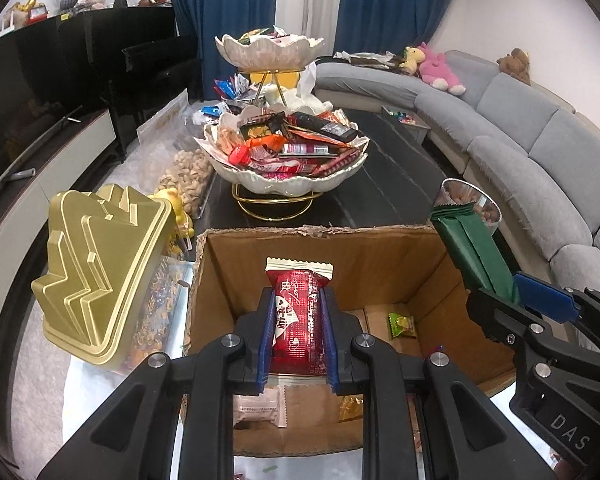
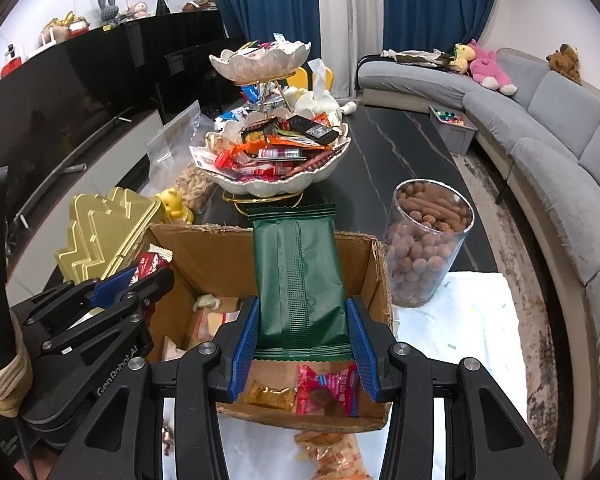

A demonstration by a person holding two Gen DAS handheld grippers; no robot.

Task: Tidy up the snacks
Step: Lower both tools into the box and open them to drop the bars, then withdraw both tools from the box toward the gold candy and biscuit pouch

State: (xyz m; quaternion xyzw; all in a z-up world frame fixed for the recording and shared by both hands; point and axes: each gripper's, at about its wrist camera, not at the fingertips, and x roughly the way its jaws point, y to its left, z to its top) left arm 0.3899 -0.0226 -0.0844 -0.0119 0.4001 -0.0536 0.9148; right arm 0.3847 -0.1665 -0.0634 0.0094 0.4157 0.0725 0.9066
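Both grippers hang over the open cardboard box [image 1: 380, 264] that stands at the near end of the dark table [image 1: 388, 184]. The left gripper [image 1: 298, 336] is closed tight on a red snack packet [image 1: 298, 320], held upright above the box's middle. The right gripper [image 2: 304, 340] is clamped, jaws partly apart, on a wider green packet [image 2: 298, 276] over the box's right side. Small wrapped snacks [image 2: 328, 390] lie on the box floor. A gold tin [image 1: 96, 280] sits just left of the box, a clear jar of nuts [image 2: 428, 240] just right, and a tiered snack bowl [image 1: 288, 160] stands behind it.
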